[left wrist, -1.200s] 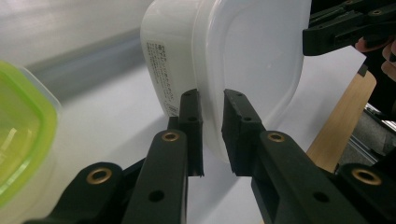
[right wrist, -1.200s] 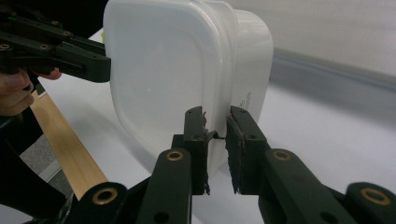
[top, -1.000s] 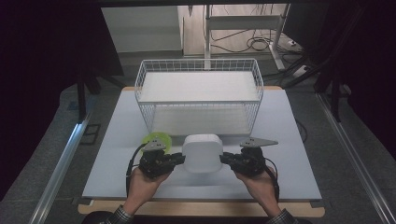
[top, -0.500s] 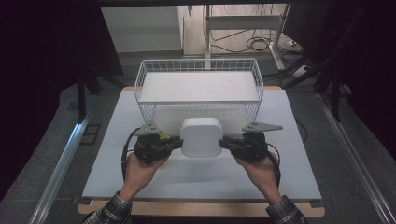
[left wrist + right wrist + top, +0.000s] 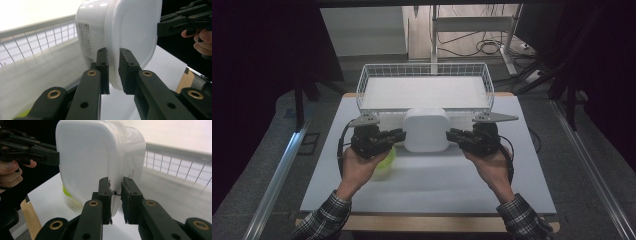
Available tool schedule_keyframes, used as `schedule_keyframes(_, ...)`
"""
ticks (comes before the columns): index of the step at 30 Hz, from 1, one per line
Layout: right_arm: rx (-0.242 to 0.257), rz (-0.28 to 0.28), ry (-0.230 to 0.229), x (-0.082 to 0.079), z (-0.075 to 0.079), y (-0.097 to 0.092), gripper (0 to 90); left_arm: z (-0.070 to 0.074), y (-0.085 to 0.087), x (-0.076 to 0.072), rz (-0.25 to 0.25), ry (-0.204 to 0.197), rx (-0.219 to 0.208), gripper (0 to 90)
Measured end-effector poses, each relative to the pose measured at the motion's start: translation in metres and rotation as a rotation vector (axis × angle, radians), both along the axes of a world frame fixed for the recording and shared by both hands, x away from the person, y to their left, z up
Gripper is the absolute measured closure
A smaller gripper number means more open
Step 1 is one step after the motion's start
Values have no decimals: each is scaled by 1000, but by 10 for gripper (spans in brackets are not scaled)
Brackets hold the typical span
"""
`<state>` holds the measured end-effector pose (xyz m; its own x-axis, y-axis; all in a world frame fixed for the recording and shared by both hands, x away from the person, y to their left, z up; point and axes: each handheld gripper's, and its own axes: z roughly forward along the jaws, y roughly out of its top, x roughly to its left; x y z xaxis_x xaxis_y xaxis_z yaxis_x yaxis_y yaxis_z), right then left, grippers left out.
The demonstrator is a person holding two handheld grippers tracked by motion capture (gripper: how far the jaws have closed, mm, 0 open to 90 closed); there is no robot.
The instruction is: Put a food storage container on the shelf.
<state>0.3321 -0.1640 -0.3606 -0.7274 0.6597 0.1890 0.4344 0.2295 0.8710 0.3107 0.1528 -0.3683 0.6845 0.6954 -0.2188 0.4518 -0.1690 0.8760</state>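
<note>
Two hand-held grippers, left [image 5: 398, 135] and right [image 5: 454, 135], each clamp the white container's [image 5: 426, 129] rim; keep both level, clear the wire basket [image 5: 362, 95] wall, lower in evenly.

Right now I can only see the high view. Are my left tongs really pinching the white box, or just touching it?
Observer: Really pinching. In the left gripper view, the left tongs clamp the thin rim of the white box from both sides.
Operator: What about my other tongs?
Observer: Same there. In the right gripper view, the right tongs squeeze the rim on the opposite side of the box.
Operator: Is anything written on the box?
Observer: Yes, there is a small printed label on its side wall, but the print is too tiny to read.
</note>
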Motion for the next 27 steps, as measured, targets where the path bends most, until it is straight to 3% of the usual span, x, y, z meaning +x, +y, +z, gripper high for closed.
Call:
schedule_keyframes(15, 20, -20, -48, 26, 39, 11, 787, 30, 11, 30, 12, -6, -56, 795)
schedule_keyframes(27, 37, -39, -58, 53, 58, 18, 783, 48, 15, 54, 27, -13, -65, 794)
